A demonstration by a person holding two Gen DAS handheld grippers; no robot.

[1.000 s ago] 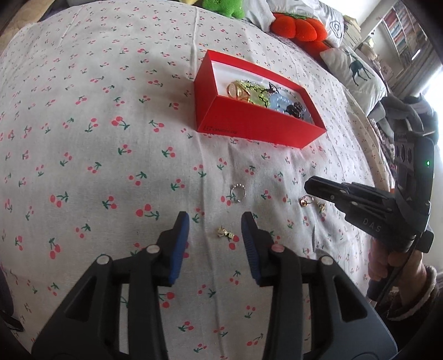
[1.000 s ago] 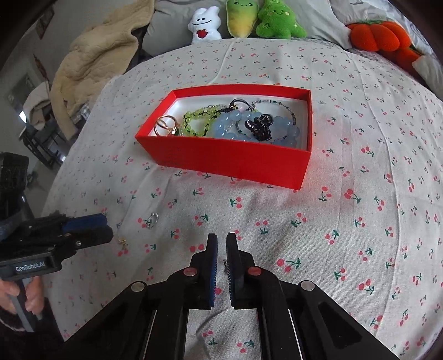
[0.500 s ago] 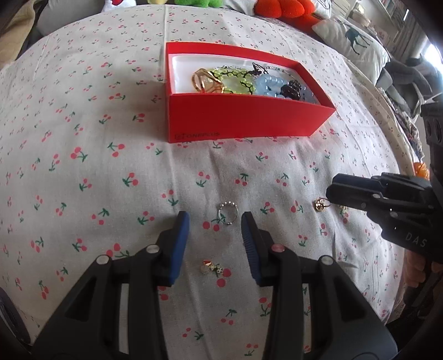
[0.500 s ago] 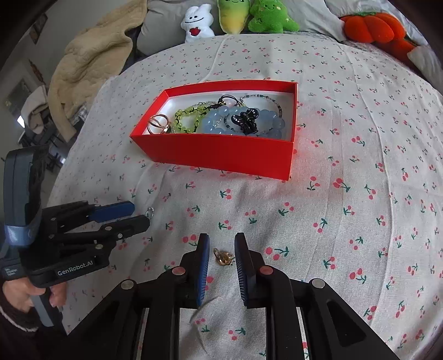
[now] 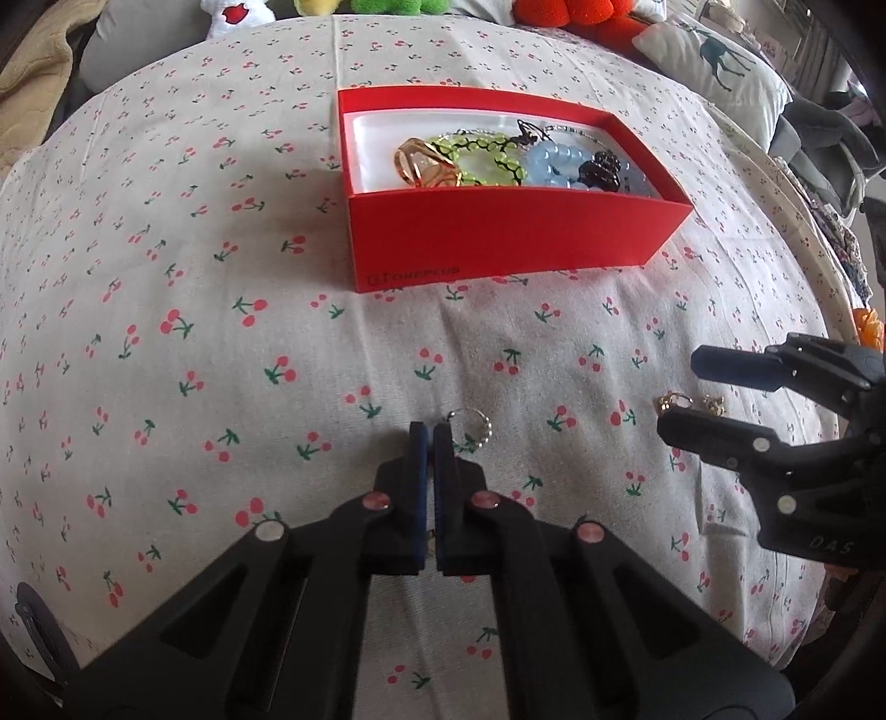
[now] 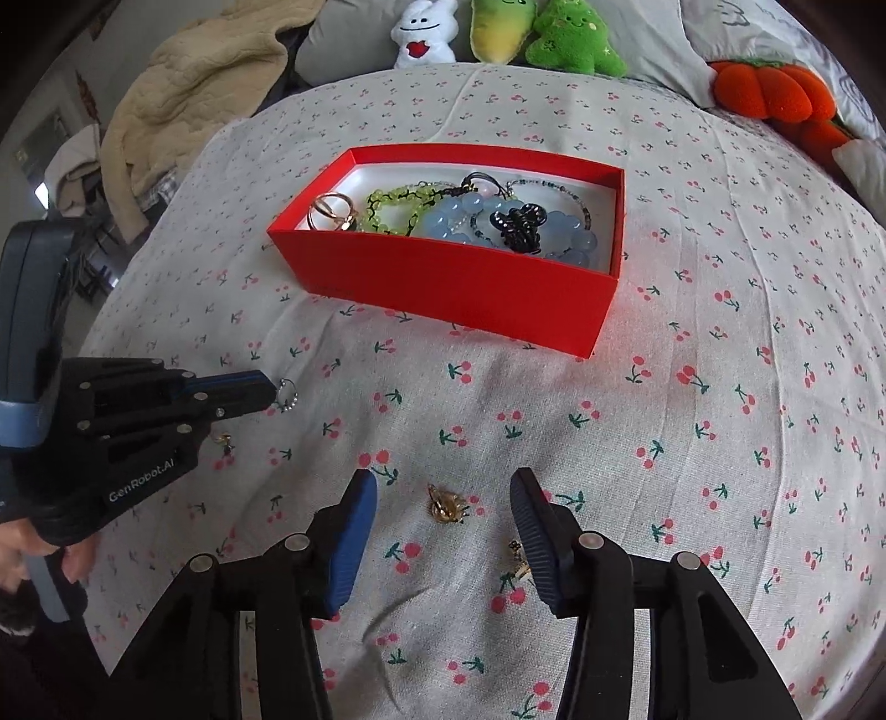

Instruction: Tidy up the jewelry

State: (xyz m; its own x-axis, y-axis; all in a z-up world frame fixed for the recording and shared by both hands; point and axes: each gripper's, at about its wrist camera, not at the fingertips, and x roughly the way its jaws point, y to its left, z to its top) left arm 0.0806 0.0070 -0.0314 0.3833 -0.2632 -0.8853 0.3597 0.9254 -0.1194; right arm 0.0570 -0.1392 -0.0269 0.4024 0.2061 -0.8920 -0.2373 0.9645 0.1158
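Note:
A red box (image 5: 498, 249) (image 6: 443, 288) holds a gold ring, green beads, blue beads and a black charm. My left gripper (image 5: 431, 435) (image 6: 271, 390) is shut, its tips pinching the edge of a small silver beaded ring (image 5: 470, 429) (image 6: 287, 394) on the cherry cloth. My right gripper (image 6: 443, 498) (image 5: 686, 393) is open over a gold earring (image 6: 446, 504) (image 5: 673, 400). A second gold earring (image 6: 518, 559) (image 5: 714, 404) lies by its right finger. A small gold charm (image 6: 224, 441) lies under the left gripper.
The cherry-print cloth (image 6: 720, 387) covers a rounded surface. Plush toys (image 6: 498, 33) and an orange plush (image 6: 775, 91) sit at the back. A beige blanket (image 6: 183, 94) lies at the back left.
My left gripper has moved forward past the small charm and shut on the silver ring. My right gripper has opened wide over the gold earrings.

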